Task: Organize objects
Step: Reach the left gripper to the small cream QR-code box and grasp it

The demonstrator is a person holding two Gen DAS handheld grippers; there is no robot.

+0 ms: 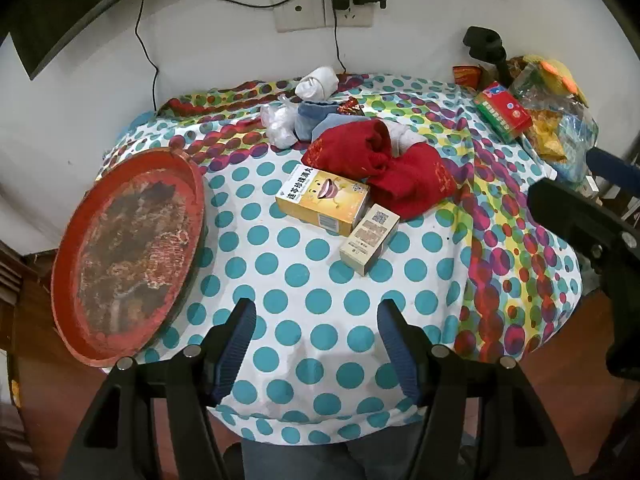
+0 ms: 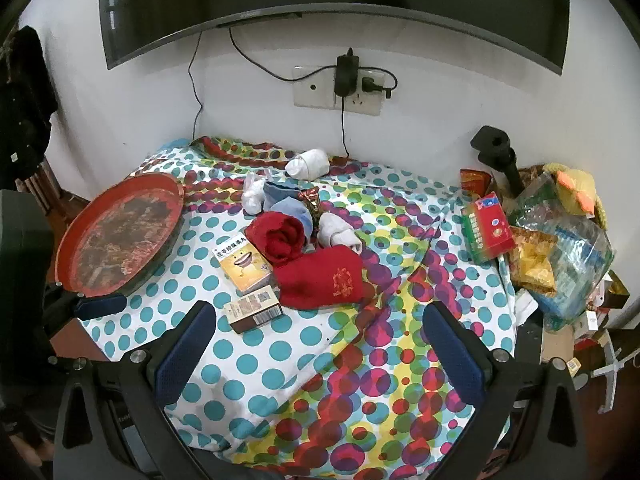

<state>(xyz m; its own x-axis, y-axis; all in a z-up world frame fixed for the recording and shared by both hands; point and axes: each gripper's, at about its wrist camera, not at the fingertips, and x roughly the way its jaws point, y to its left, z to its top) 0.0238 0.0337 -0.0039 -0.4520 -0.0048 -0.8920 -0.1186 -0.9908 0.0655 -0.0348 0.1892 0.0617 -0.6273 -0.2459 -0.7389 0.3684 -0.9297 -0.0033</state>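
My left gripper (image 1: 316, 344) and right gripper (image 2: 320, 344) both hang spread wide above the dotted tablecloth (image 1: 304, 272) (nothing between their fingers), touching neither boxes nor socks.

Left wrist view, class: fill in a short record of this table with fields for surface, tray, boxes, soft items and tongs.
surface: table under a spotted cloth
tray: round red tray at the left edge, nothing in it
boxes: yellow box touching a smaller beige box; red and green box far right
soft items: red socks, blue sock, white rolled sock
tongs: left tongs open, holding nothing; right tongs open, holding nothing
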